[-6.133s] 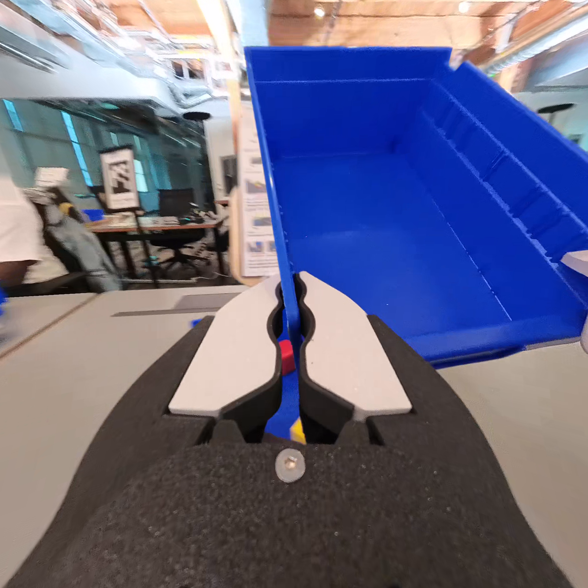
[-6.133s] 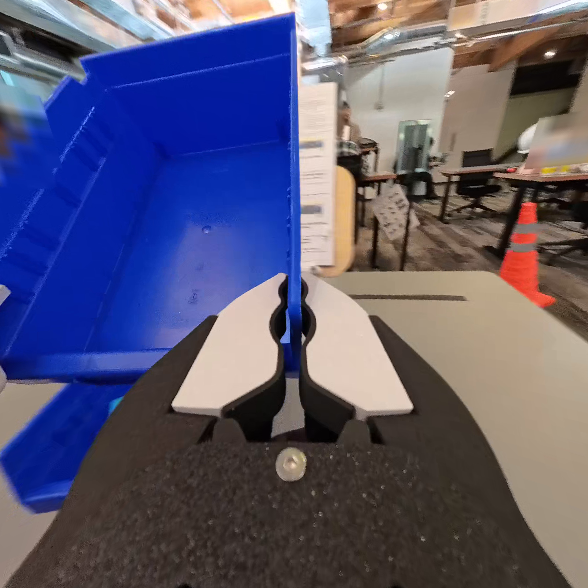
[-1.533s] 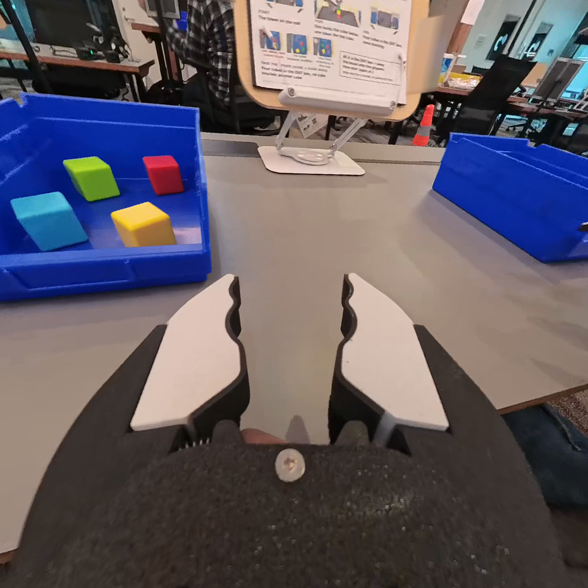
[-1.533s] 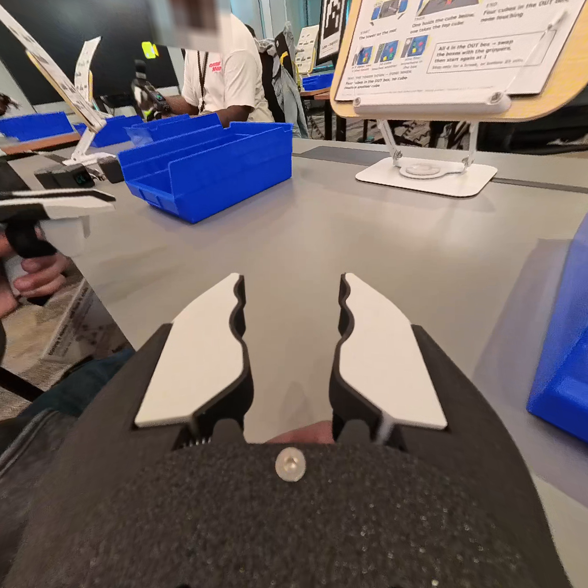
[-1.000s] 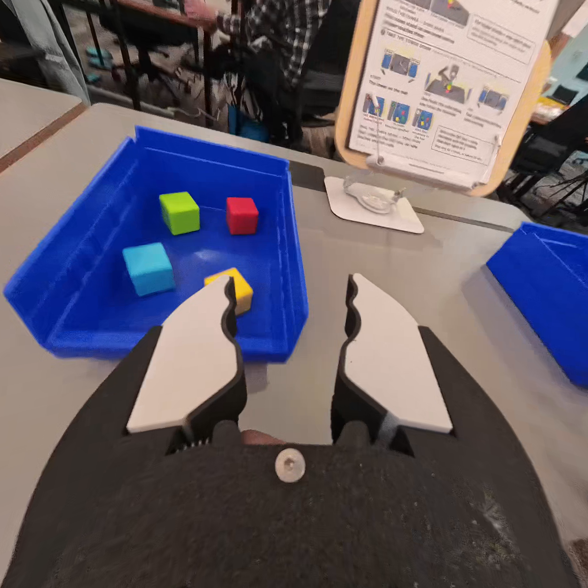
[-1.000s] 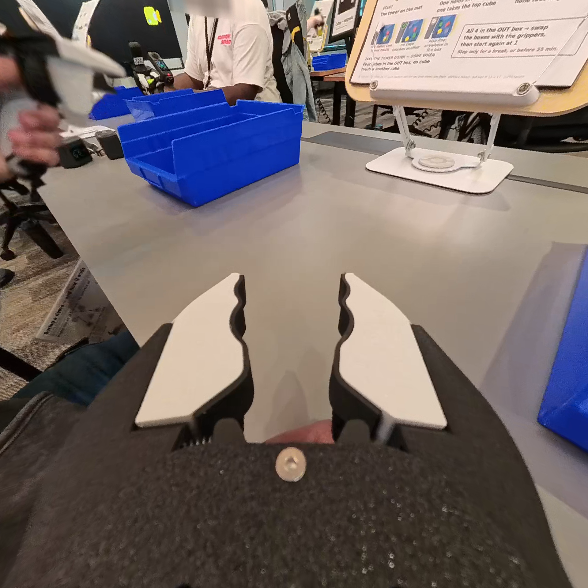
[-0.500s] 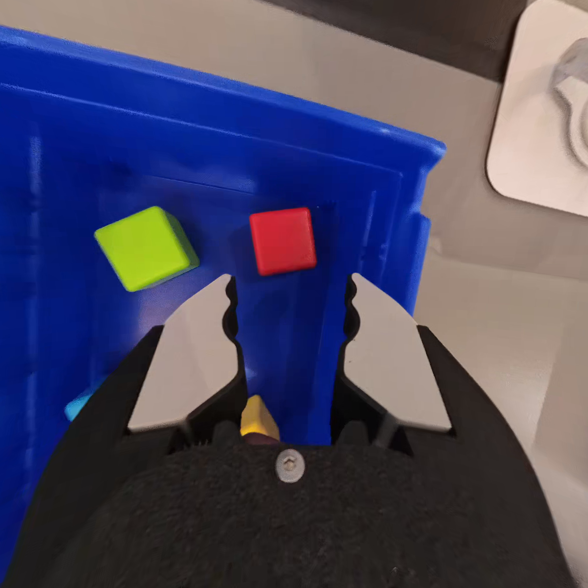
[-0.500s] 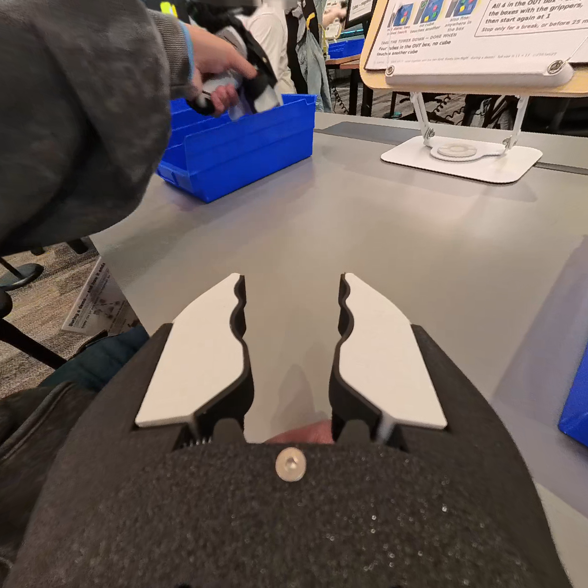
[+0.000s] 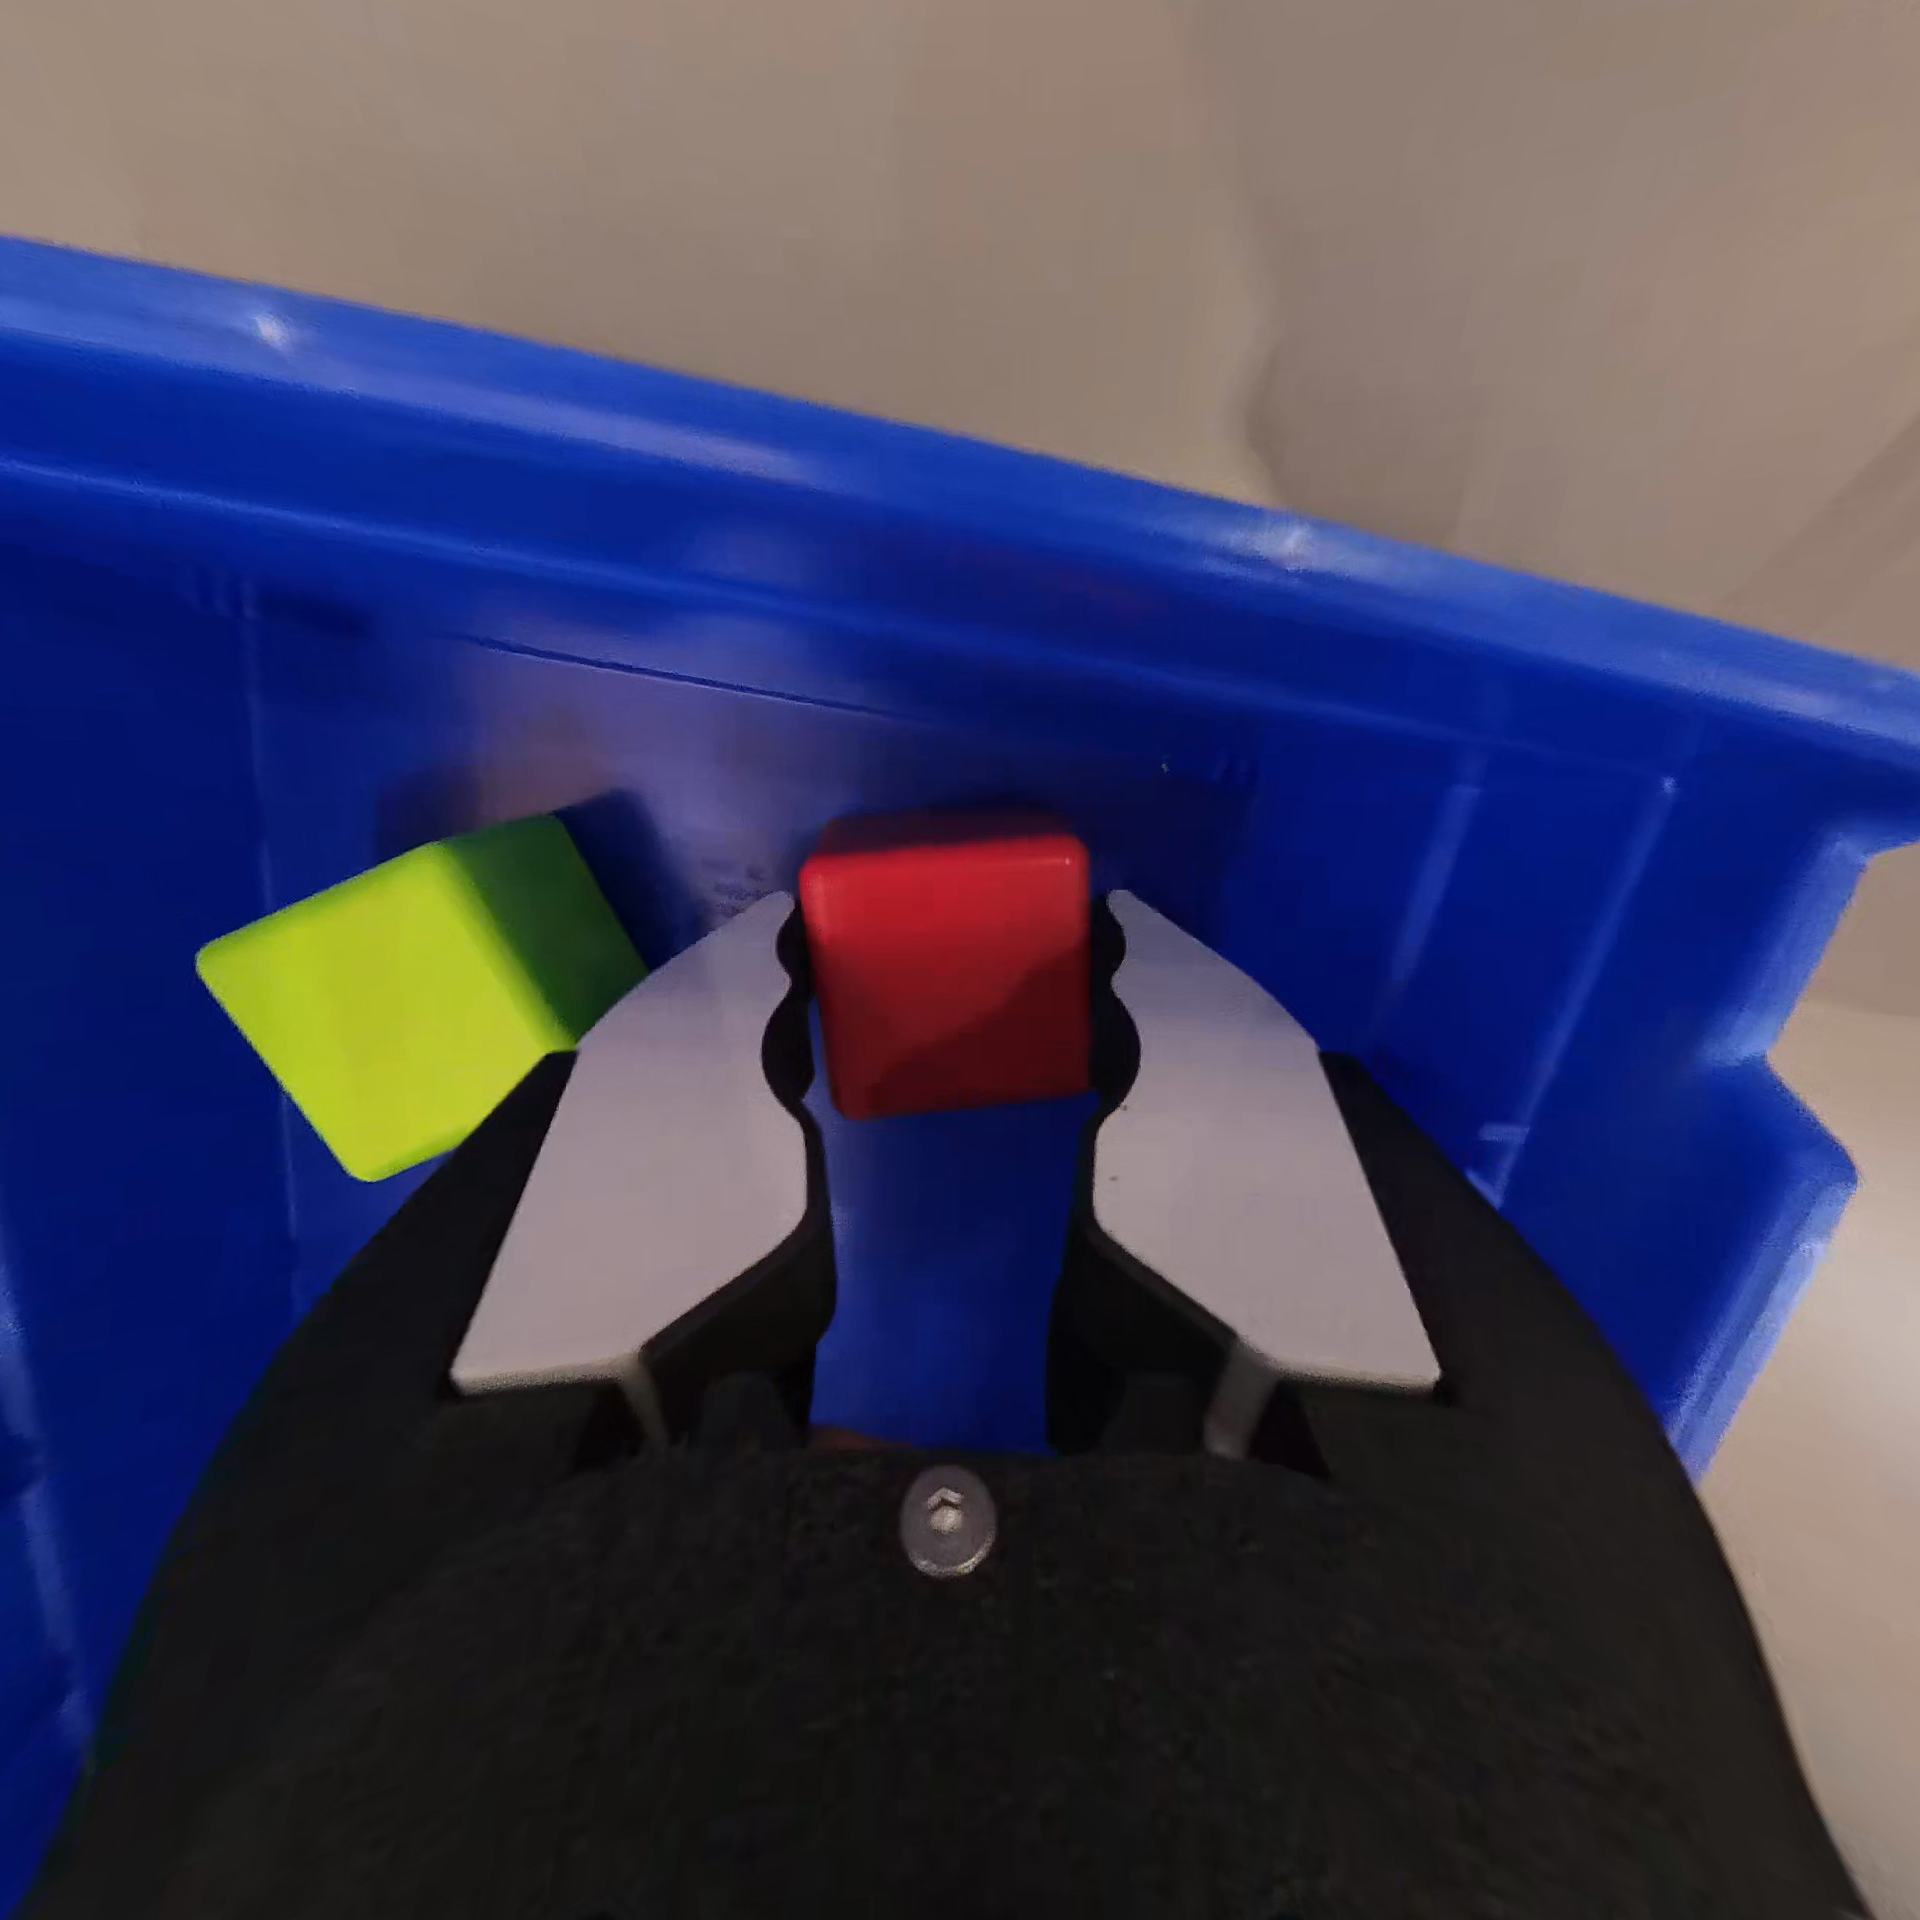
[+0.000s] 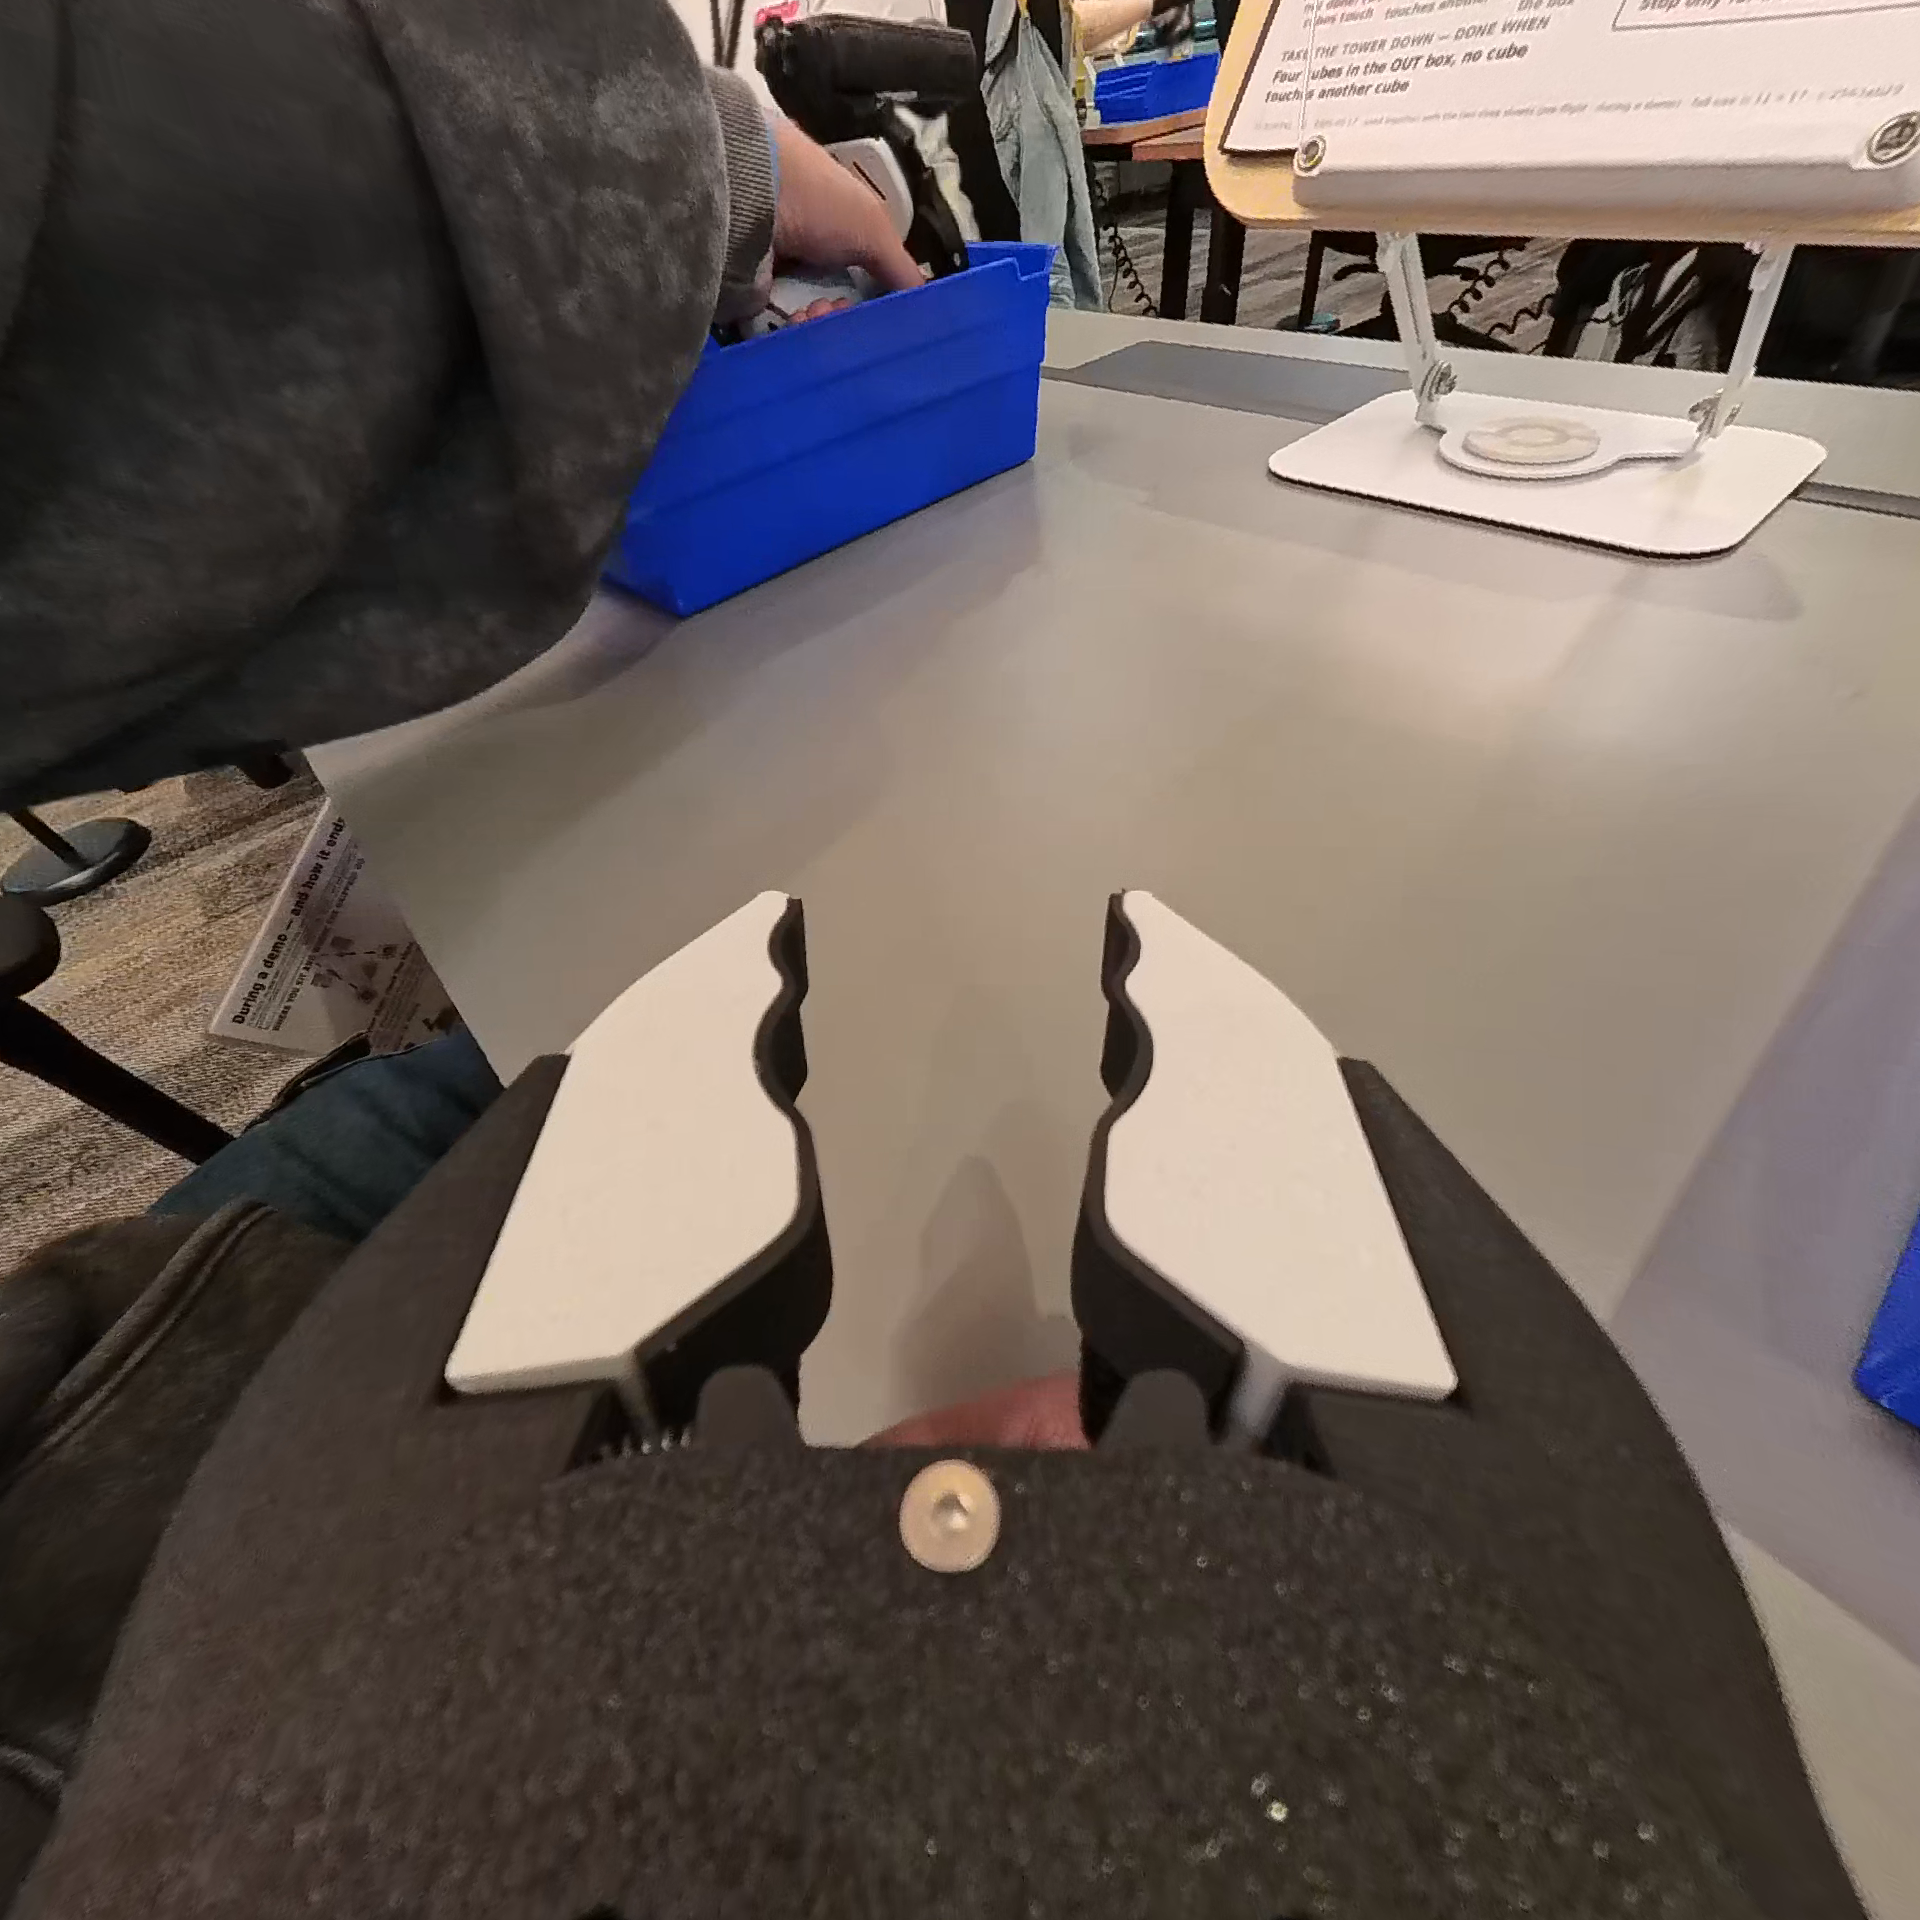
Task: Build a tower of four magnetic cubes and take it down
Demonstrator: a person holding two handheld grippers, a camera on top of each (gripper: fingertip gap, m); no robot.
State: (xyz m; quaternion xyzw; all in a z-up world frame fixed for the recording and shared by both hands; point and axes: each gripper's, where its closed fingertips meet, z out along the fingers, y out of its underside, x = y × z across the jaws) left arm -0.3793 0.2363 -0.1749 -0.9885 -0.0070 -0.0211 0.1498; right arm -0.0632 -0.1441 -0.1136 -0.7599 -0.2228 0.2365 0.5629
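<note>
In the left wrist view my left gripper (image 9: pixel 948 904) reaches down into a blue bin (image 9: pixel 1039 582). Its fingers stand on either side of a red cube (image 9: pixel 945 966), and the pads touch both of its sides. The cube sits on the bin floor near the far wall. A green cube (image 9: pixel 416 987) lies just left of the left finger. The other cubes are hidden under the gripper body. My right gripper (image 10: pixel 954 899) is open and empty, low over the grey table (image 10: pixel 1247 727), away from the bin (image 10: pixel 852 416).
A person's grey sleeve (image 10: pixel 312 364) reaches across to the bin on the left in the right wrist view. A white stand with an instruction board (image 10: pixel 1538 457) is at the back. A corner of a second blue bin (image 10: pixel 1896 1340) shows at the right edge.
My left gripper went from over the table down into the bin and its fingers narrowed around the red cube. My right gripper stayed open and shifted only slightly.
</note>
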